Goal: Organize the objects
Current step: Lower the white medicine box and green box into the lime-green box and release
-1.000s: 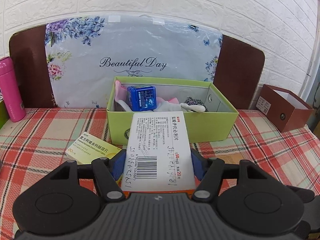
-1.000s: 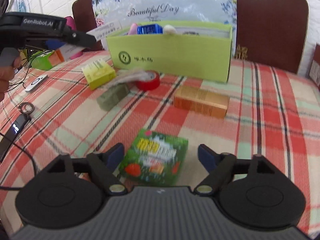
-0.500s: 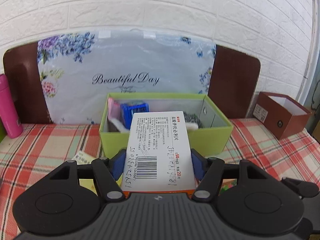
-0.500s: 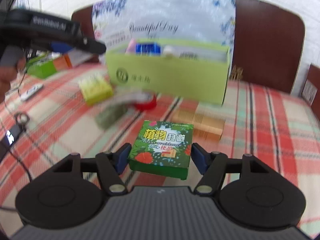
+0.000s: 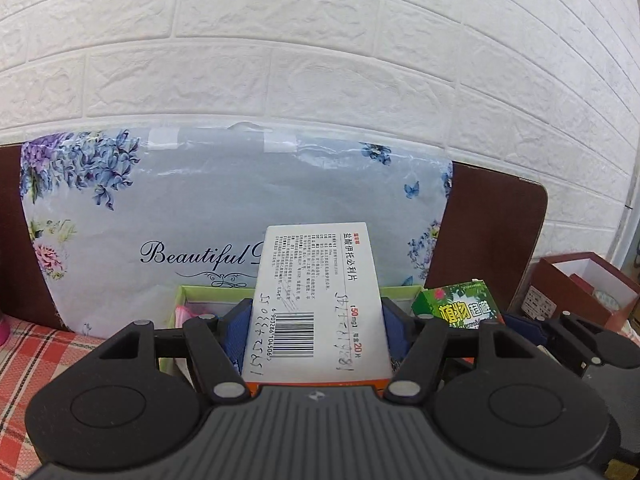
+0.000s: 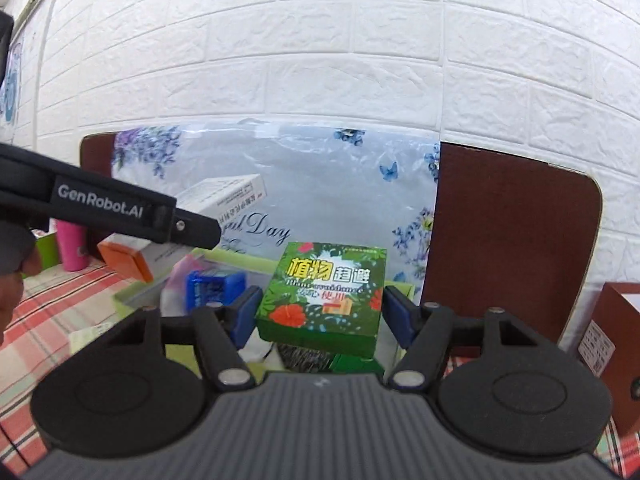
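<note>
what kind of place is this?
Probably a home-style tabletop set-up: checked tablecloth, white brick-pattern wall, and a green storage box for household bits like the medicine carton.

"GenRobot.AI" on left gripper (image 6: 100,204)

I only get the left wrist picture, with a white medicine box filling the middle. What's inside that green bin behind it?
Observer: The right wrist view shows a blue box in the green bin, beside something pink.
Operator: Is the right gripper carrying anything?
Observer: Yes, the right gripper is clamped on a green plant-print box, above the bin.
Operator: Does my white box have another colour?
Observer: From the side, the white medicine box in the left gripper has an orange end.
</note>
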